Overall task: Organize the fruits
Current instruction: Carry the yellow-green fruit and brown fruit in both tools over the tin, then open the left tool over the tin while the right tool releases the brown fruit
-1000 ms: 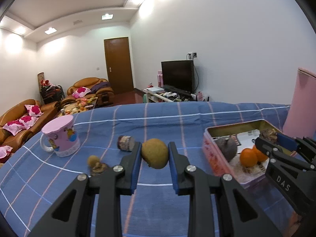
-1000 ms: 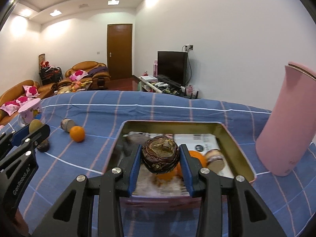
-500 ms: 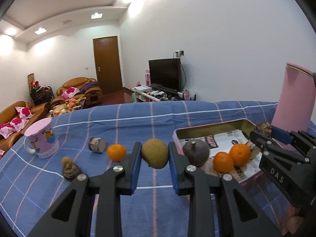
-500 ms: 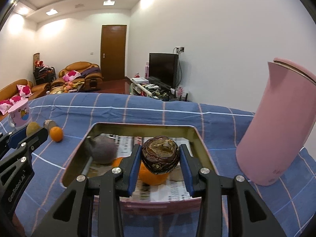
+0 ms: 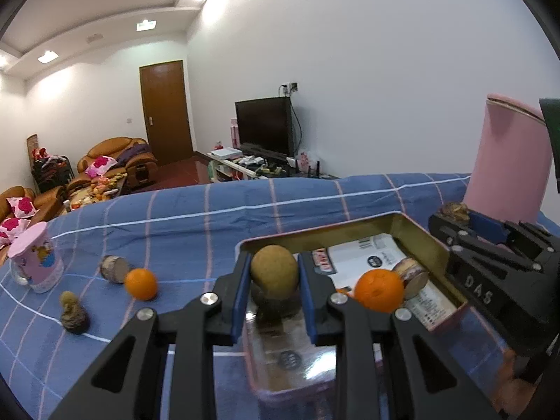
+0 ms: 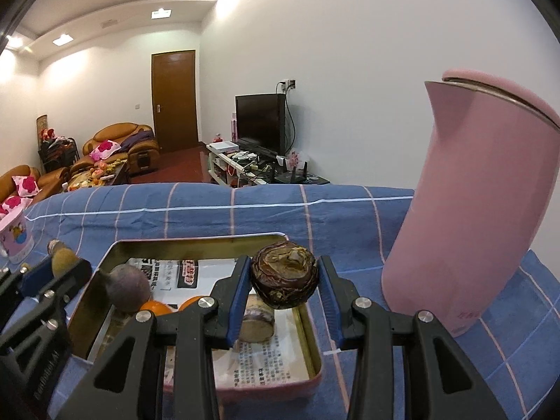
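My left tongs (image 5: 274, 288) grip a kiwi (image 5: 274, 271), closed snug on it, held above the tin (image 5: 421, 232). My right tongs (image 6: 284, 288) clamp a dark brown fruit (image 6: 284, 278) over the tin's right edge. One orange (image 5: 141, 284) sits on the cloth (image 5: 196, 224).

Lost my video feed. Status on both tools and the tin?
Left tool shut on kiwi, over tin. Right tool shut on brown fruit, over tin's right edge. Nothing blocking.

Blue checked cloth (image 5: 245, 217), pink jug (image 6: 483, 189), orange tangerine (image 5: 141, 284).
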### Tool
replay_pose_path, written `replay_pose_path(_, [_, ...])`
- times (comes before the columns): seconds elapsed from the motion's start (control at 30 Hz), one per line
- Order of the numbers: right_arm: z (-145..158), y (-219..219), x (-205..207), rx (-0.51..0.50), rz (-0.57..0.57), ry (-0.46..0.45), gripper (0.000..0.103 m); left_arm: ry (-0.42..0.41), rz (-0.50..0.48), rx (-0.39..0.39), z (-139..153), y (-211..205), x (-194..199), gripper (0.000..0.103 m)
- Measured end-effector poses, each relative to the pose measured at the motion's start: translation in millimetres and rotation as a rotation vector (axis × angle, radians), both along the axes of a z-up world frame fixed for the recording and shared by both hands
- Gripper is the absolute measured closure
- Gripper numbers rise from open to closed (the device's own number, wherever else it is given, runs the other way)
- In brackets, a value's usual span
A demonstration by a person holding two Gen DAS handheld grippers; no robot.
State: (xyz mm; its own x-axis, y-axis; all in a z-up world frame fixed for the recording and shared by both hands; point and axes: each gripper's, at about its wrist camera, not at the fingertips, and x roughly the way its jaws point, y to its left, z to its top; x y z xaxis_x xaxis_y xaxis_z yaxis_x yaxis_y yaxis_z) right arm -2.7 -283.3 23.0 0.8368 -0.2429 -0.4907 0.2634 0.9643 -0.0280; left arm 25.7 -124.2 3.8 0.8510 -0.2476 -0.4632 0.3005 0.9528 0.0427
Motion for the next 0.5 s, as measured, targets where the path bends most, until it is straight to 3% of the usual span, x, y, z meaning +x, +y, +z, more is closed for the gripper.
replay_pose_path(0.5, [-11.1, 0.1, 36.2, -0.012, 0.038, 0.071, 0.062, 0.14, 0.012, 0.073, -16.4, -27.5, 26.0, 0.075])
